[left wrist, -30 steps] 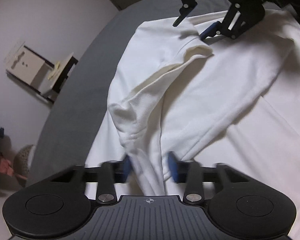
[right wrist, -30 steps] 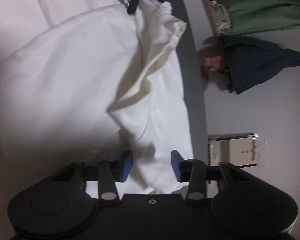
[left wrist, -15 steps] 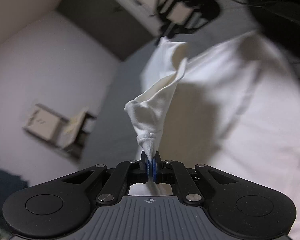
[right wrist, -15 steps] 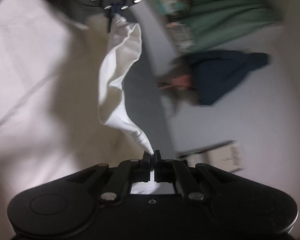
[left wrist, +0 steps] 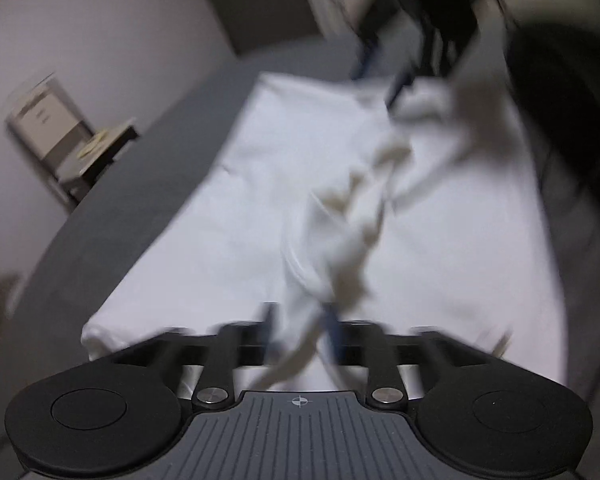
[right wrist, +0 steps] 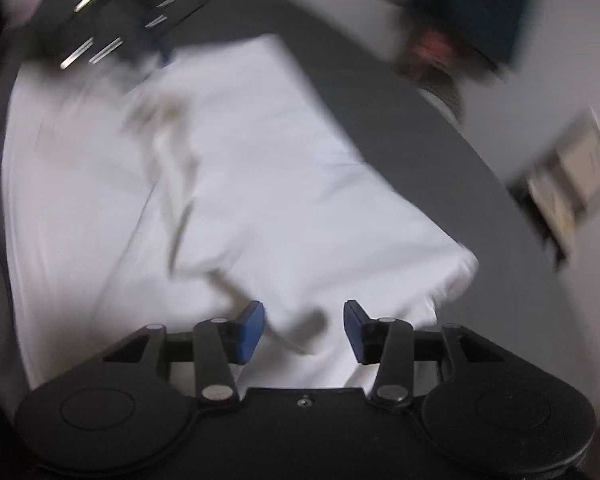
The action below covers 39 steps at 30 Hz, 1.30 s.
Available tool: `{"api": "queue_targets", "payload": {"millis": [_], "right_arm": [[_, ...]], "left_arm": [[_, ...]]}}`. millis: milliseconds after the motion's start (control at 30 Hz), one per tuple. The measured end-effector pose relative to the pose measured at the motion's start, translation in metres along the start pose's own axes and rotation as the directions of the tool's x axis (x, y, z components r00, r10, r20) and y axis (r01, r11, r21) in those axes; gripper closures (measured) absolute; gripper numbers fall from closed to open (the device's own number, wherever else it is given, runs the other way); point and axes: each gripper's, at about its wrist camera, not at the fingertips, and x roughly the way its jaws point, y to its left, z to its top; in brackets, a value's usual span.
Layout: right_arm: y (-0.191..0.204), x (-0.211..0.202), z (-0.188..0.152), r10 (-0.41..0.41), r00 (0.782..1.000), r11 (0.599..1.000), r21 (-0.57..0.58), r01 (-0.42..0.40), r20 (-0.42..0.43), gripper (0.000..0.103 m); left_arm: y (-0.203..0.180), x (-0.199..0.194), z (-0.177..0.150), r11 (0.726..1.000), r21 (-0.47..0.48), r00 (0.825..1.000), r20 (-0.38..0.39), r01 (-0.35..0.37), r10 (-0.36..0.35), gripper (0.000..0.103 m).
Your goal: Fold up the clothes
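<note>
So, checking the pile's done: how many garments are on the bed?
1: a white garment spread on the grey bed, under both open grippers. Others may lie out of view.

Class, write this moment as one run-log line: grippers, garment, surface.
left gripper: open, cloth between fingers | right gripper: open | white cotton garment: lying rumpled | grey bed cover: beneath | views blurred

The white garment [left wrist: 228, 216] looks like soft matt cotton knit, creased into rumpled ridges toward 1 o'clock in the left wrist view. It lies on a grey surface [left wrist: 112, 240] that reads as flat, dull cloth. Both grippers are matt black plastic; the left gripper [left wrist: 299, 334] has a ribbed grey panel at 6 o'clock, the right gripper [right wrist: 304, 332] has blue rubbery-looking pads [right wrist: 251, 330] and shiny metal pivot pins [right wrist: 215, 392].
</note>
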Motion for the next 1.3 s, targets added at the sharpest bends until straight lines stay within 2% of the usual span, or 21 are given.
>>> {"api": "queue_targets", "payload": {"millis": [67, 133, 233, 300, 433, 467, 500, 533, 567, 600, 667, 733, 833, 867, 900, 933, 1000, 1067, 1100, 1233, 1300], "right_arm": [[-0.032, -0.001, -0.003, 0.01, 1.0, 0.976, 0.216, -0.015, 0.023, 0.06], [-0.063, 0.006, -0.015, 0.043, 0.999, 0.897, 0.44, -0.052, 0.031, 0.06], [-0.089, 0.019, -0.033, 0.083, 0.995, 0.751, 0.653, -0.1, 0.057, 0.067], [-0.098, 0.026, -0.038, 0.081, 0.993, 0.687, 0.717, -0.118, 0.085, 0.068], [-0.099, 0.038, -0.039, 0.04, 0.988, 0.582, 0.8, -0.146, 0.151, 0.069], [-0.1, 0.047, -0.038, 0.047, 0.987, 0.567, 0.81, -0.152, 0.153, 0.075], [-0.101, 0.055, -0.038, 0.059, 0.986, 0.554, 0.816, -0.163, 0.156, 0.089], [-0.1, 0.057, -0.038, 0.075, 0.984, 0.552, 0.815, -0.175, 0.16, 0.097], [-0.101, 0.058, -0.037, 0.082, 0.984, 0.558, 0.811, -0.174, 0.155, 0.097], [-0.102, 0.058, -0.037, 0.082, 0.986, 0.561, 0.812, -0.164, 0.142, 0.097], [-0.106, 0.057, -0.041, 0.053, 0.996, 0.547, 0.831, -0.095, 0.079, 0.097], [-0.108, 0.061, -0.046, 0.045, 0.998, 0.53, 0.847, -0.052, 0.033, 0.097], [-0.107, 0.063, -0.051, 0.068, 0.995, 0.494, 0.864, -0.095, 0.071, 0.09], [-0.107, 0.063, -0.053, 0.065, 0.994, 0.475, 0.874, -0.108, 0.087, 0.078], [-0.11, 0.059, -0.057, 0.038, 0.993, 0.438, 0.891, -0.117, 0.111, 0.067], [-0.113, 0.055, -0.061, 0.007, 0.992, 0.403, 0.907, -0.119, 0.127, 0.063], [-0.12, 0.049, -0.07, -0.051, 0.993, 0.338, 0.938, -0.082, 0.105, 0.061], [-0.125, 0.054, -0.077, -0.026, 0.996, 0.284, 0.956, -0.069, 0.079, 0.067], [-0.125, 0.055, -0.078, -0.009, 0.997, 0.279, 0.958, -0.066, 0.071, 0.074], [-0.116, 0.065, -0.072, 0.047, 0.997, 0.334, 0.94, -0.069, 0.057, 0.075], [-0.113, 0.065, -0.068, 0.011, 1.0, 0.352, 0.936, -0.017, 0.014, 0.1]], "left_arm": [[0.014, -0.021, -0.002, 0.991, -0.126, 0.993, 0.104, -0.036, 0.049, 0.002], [0.026, -0.033, 0.001, 0.967, -0.244, 0.978, 0.172, -0.073, 0.117, 0.001], [0.046, -0.022, 0.015, 0.909, -0.41, 0.974, 0.169, -0.073, 0.154, 0.001], [0.054, -0.011, 0.019, 0.869, -0.493, 0.973, 0.184, -0.03, 0.138, 0.001], [0.061, 0.024, 0.016, 0.785, -0.619, 0.977, 0.159, -0.012, 0.139, 0.001], [0.057, 0.032, 0.011, 0.766, -0.642, 0.98, 0.151, -0.003, 0.13, 0.001], [0.057, 0.039, 0.005, 0.751, -0.661, 0.985, 0.134, 0.011, 0.104, 0.001], [0.057, 0.047, 0.0, 0.734, -0.678, 0.99, 0.118, 0.024, 0.076, 0.001], [0.057, 0.054, -0.006, 0.717, -0.696, 0.994, 0.101, 0.037, 0.048, 0.001], [0.055, 0.062, -0.009, 0.713, -0.7, 0.997, 0.073, 0.025, 0.037, 0.001], [0.053, 0.071, -0.018, 0.707, -0.707, 0.999, 0.017, -0.008, 0.029, 0.001], [0.046, 0.076, -0.023, 0.713, -0.701, 0.999, 0.02, -0.008, 0.03, 0.001], [0.039, 0.077, -0.023, 0.739, -0.673, 0.999, 0.01, -0.026, 0.045, 0.001], [0.037, 0.077, -0.022, 0.748, -0.662, 0.999, 0.001, -0.036, 0.05, 0.001], [0.036, 0.077, -0.02, 0.75, -0.661, 0.999, -0.001, -0.041, 0.054, 0.001], [0.039, 0.076, -0.019, 0.743, -0.668, 0.999, 0.003, -0.036, 0.051, 0.001], [0.043, 0.07, -0.018, 0.723, -0.691, 0.999, 0.017, -0.024, 0.049, 0.001], [0.047, 0.062, -0.02, 0.688, -0.726, 0.998, 0.034, -0.014, 0.055, 0.001], [0.052, 0.064, -0.016, 0.677, -0.736, 0.997, 0.036, -0.016, 0.062, 0.001], [0.057, 0.062, -0.018, 0.655, -0.754, 0.994, 0.036, -0.04, 0.102, 0.001], [0.059, 0.062, -0.021, 0.646, -0.762, 0.994, 0.034, -0.042, 0.104, 0.001]]}}
